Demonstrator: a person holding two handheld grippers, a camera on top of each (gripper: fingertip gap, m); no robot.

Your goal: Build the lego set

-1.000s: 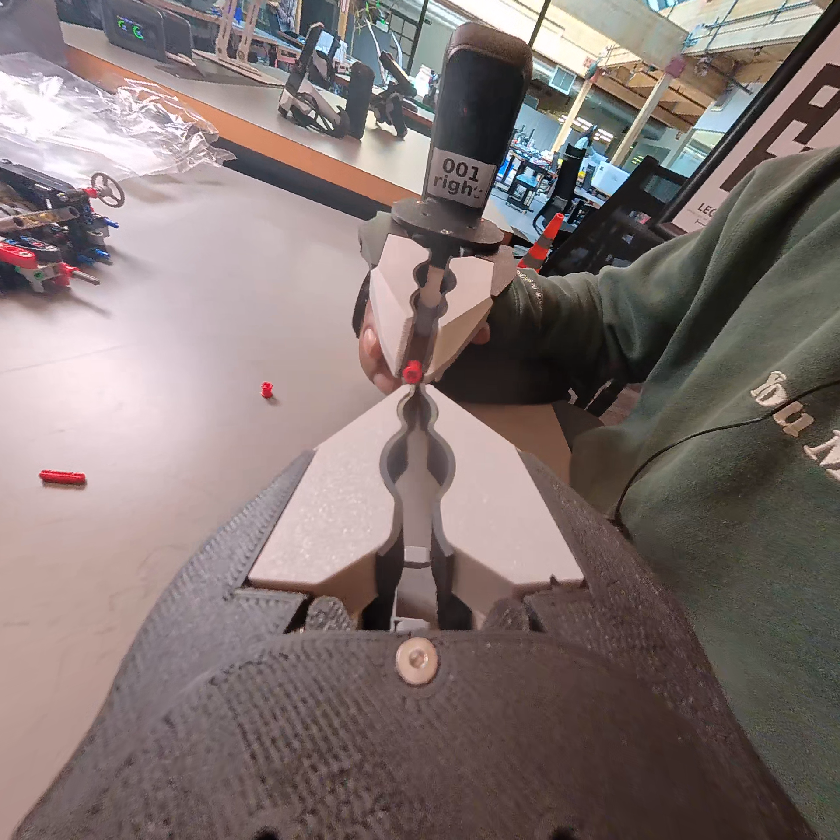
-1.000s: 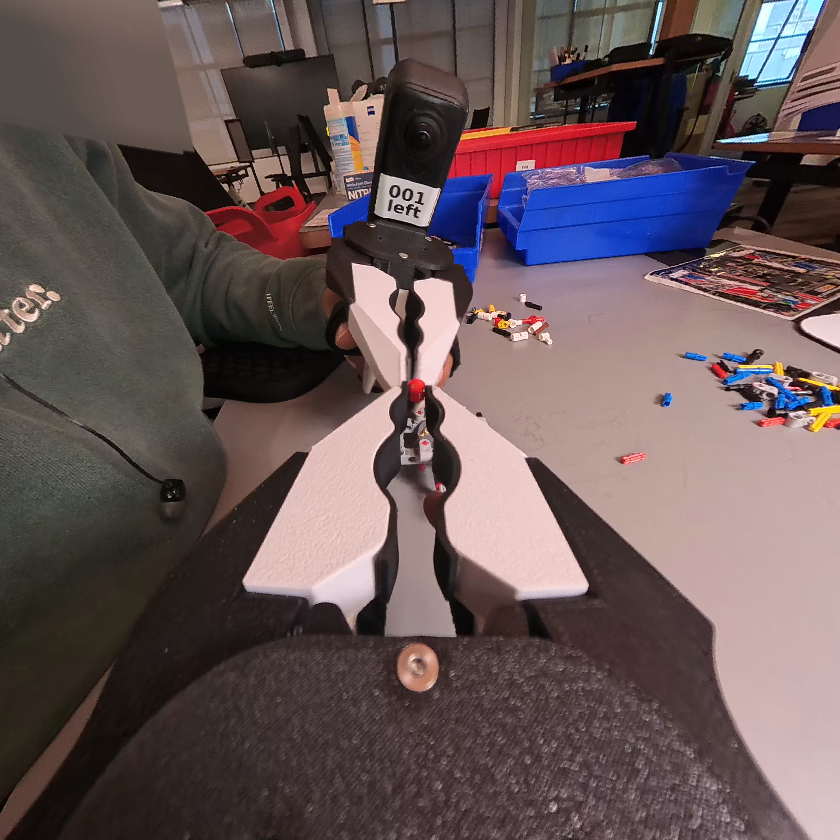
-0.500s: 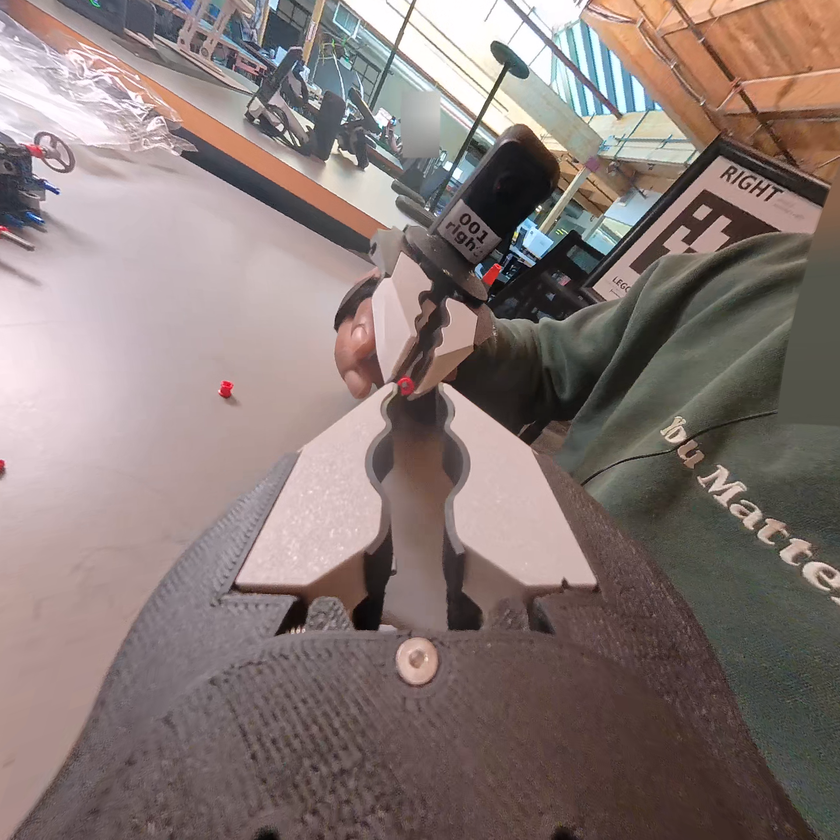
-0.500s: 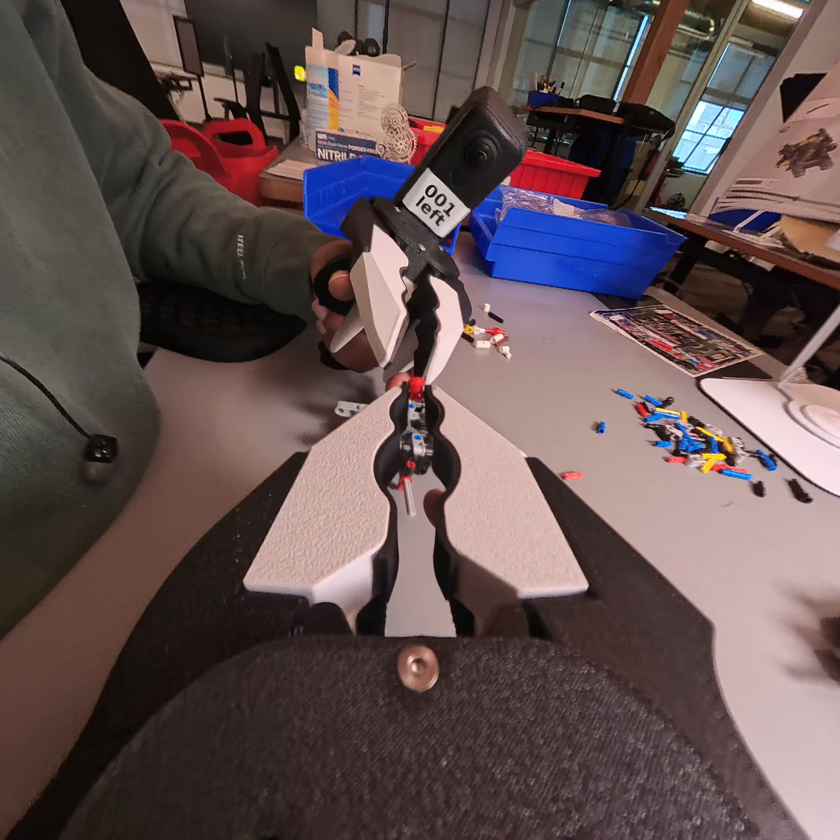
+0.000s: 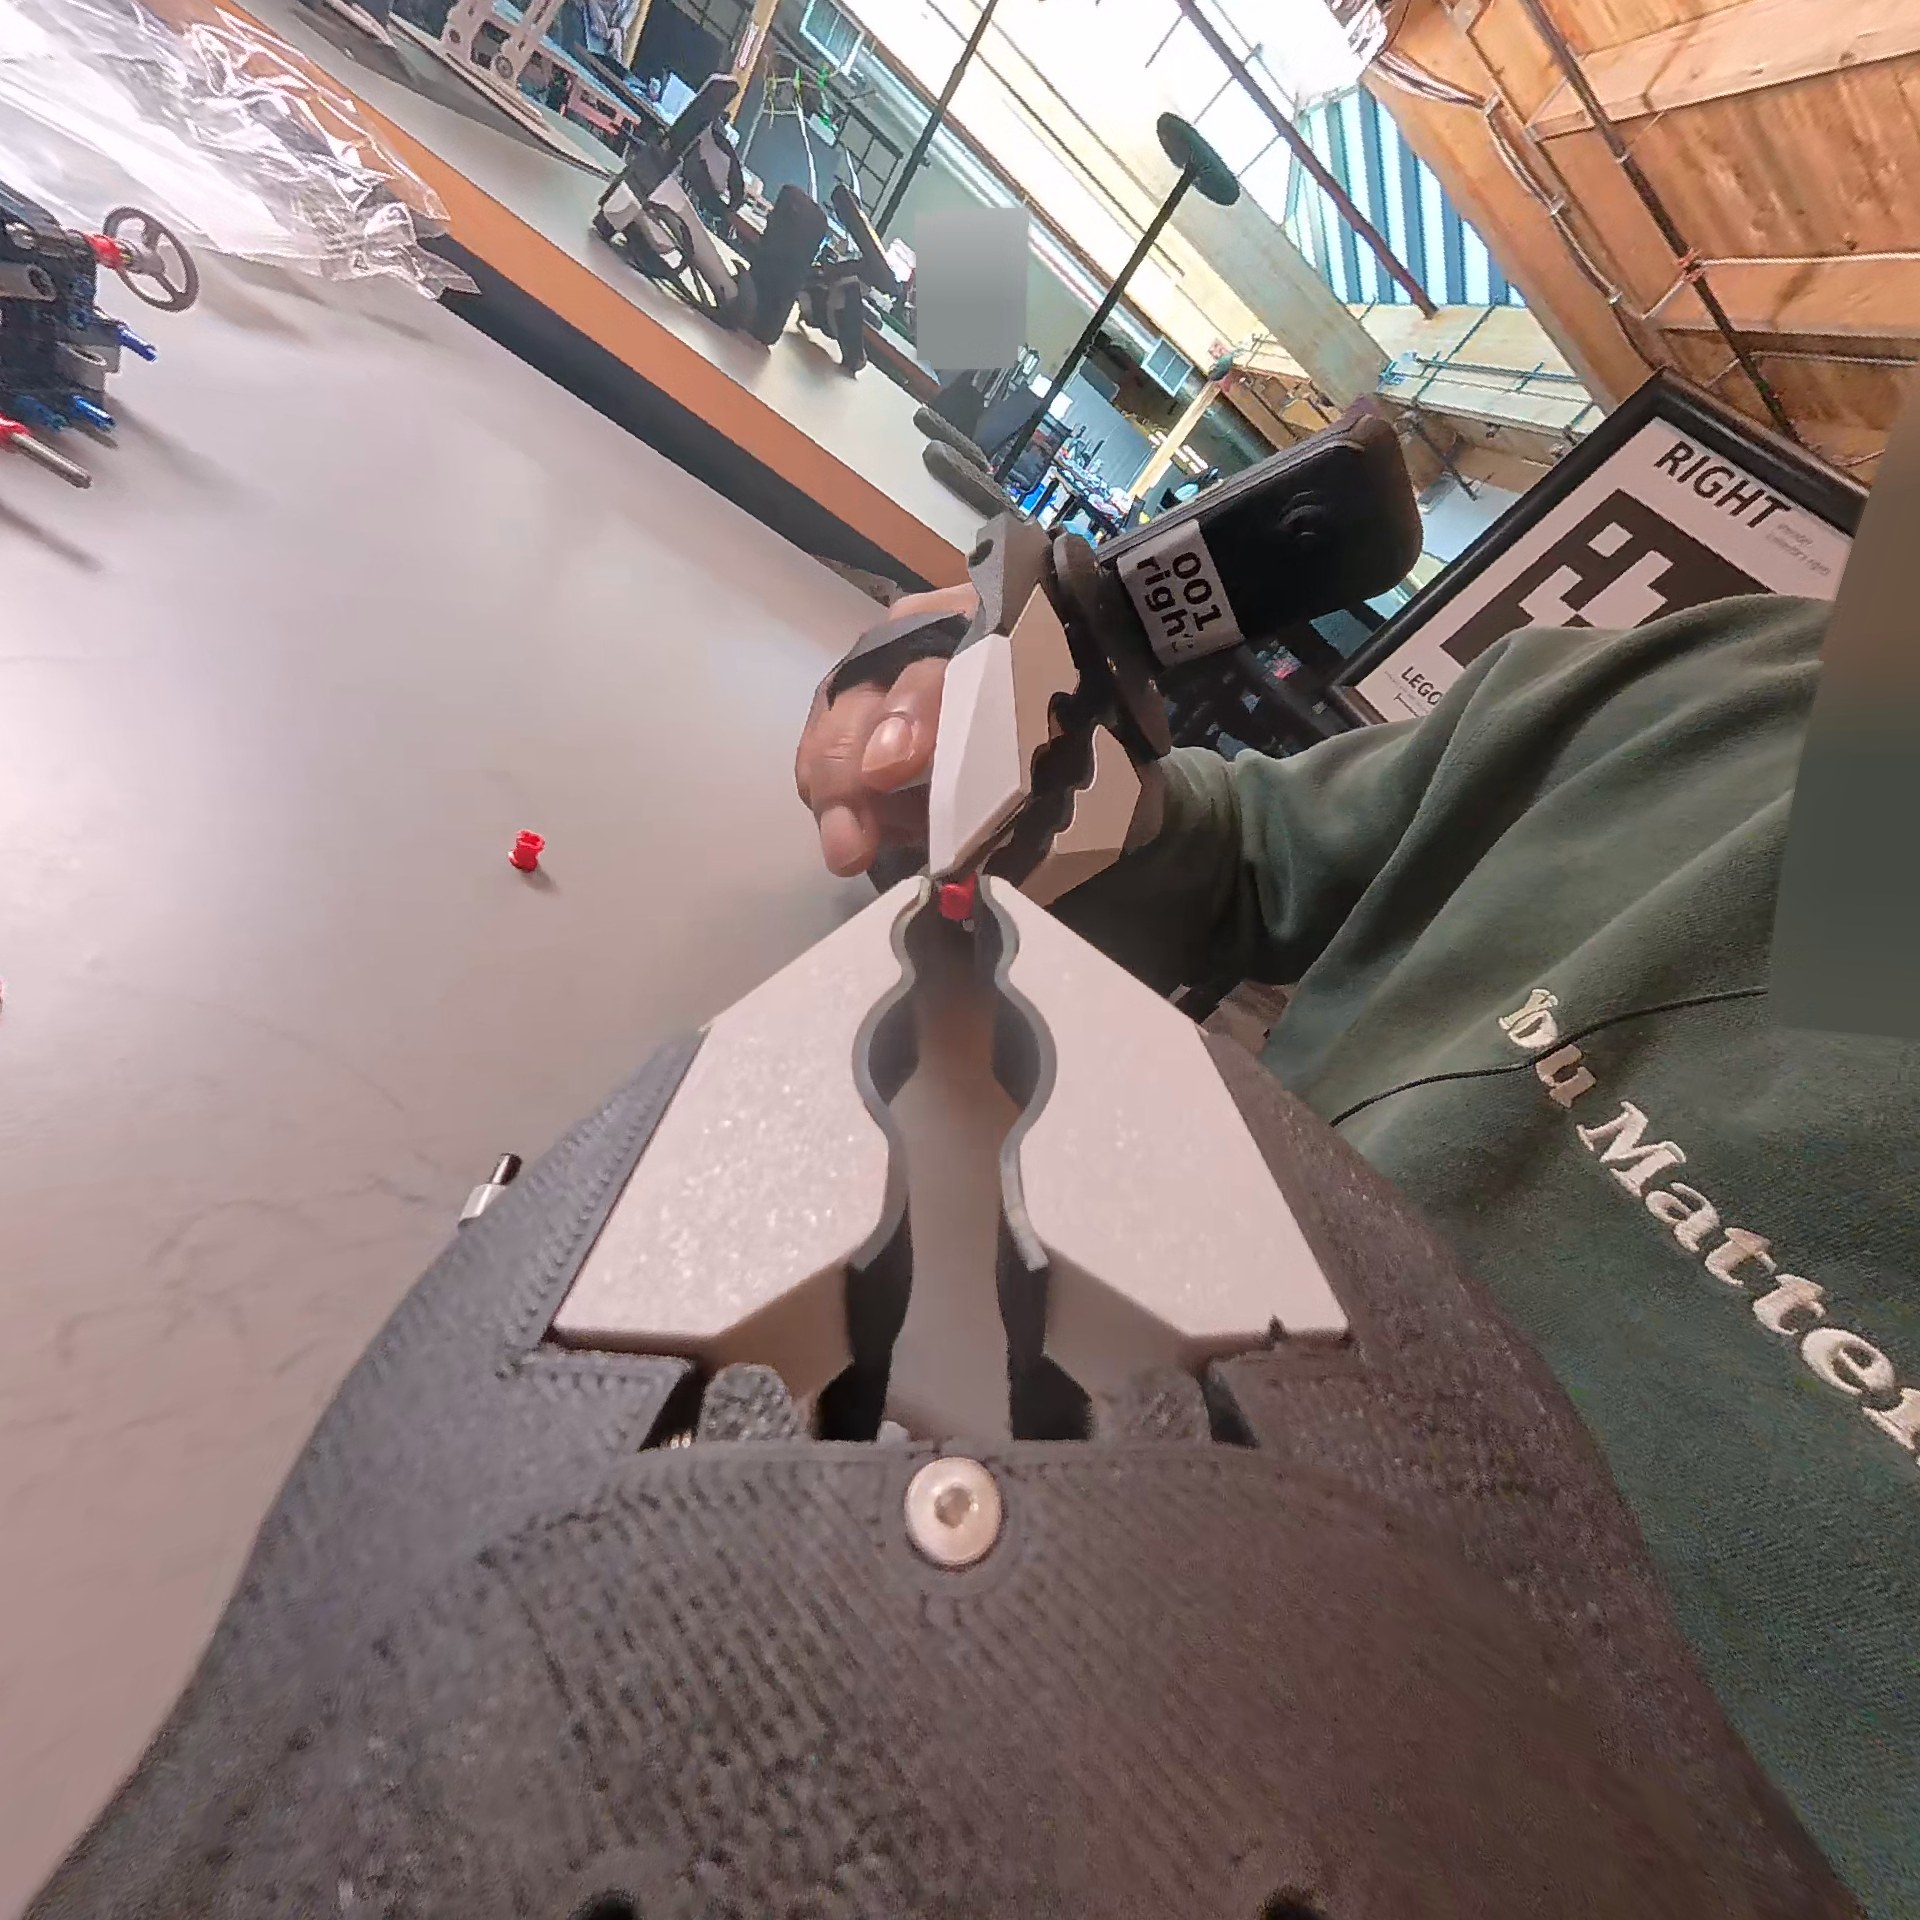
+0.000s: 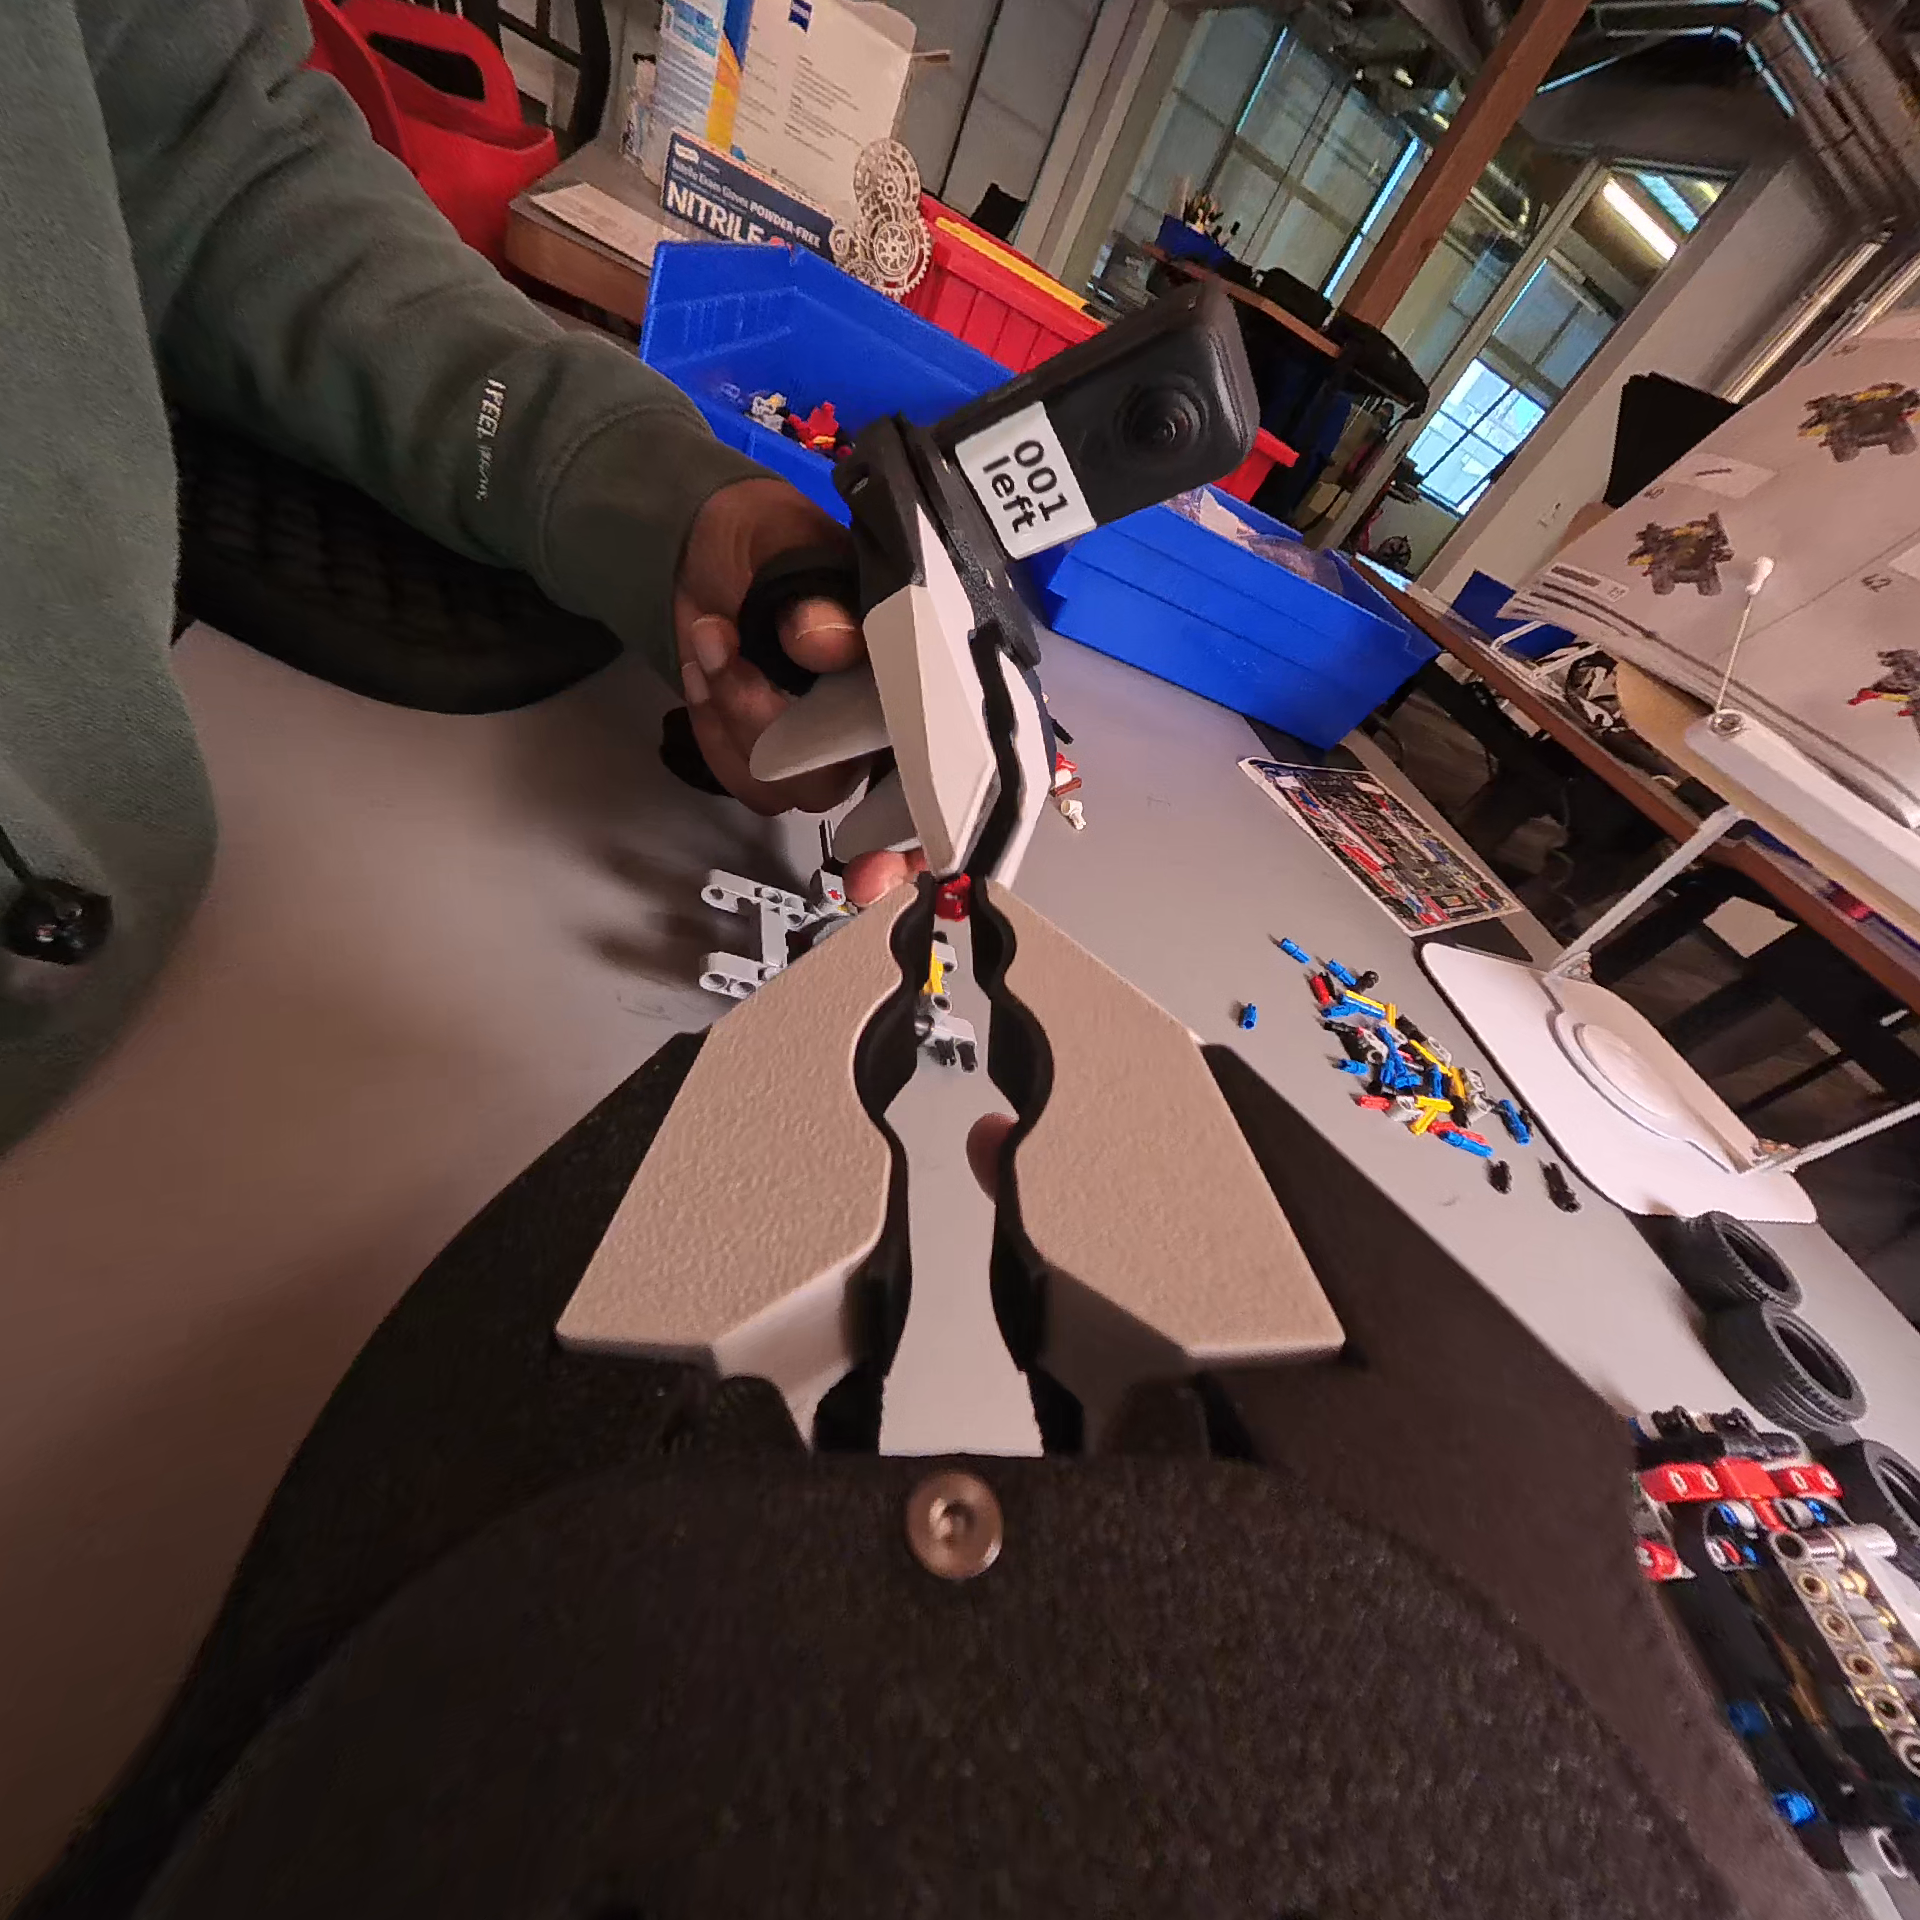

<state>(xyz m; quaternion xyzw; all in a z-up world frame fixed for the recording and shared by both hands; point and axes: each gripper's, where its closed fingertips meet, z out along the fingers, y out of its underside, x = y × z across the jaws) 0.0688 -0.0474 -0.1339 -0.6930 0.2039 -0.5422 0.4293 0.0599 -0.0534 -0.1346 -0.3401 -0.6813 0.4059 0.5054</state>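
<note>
In the left wrist view, the left gripper [image 5: 954,902] points forward and its fingers [image 5: 790,1122] are nearly closed, with only a narrow slit at the tips. A small red piece [image 5: 954,898] sits exactly at this slit, and the tips of the right gripper [image 5: 971,868] come down on it from above and from the right, so both grippers meet tip to tip, well above the surface [image 5: 312,727]. It is not clear which gripper really holds the piece. Another red piece [image 5: 528,848] lies alone on the surface to the left. In the right wrist view, the right gripper [image 6: 951,900] is also narrow, and the same red piece [image 6: 951,898] is at its tips, touching the tips of the left gripper [image 6: 961,868]. The piece is too small to tell its long axis. Below, between the fingers [image 6: 769,1132], a small grey assembly [image 6: 943,1023] is visible, and loose coloured parts [image 6: 1403,1070] lie on the surface to the right.
</note>
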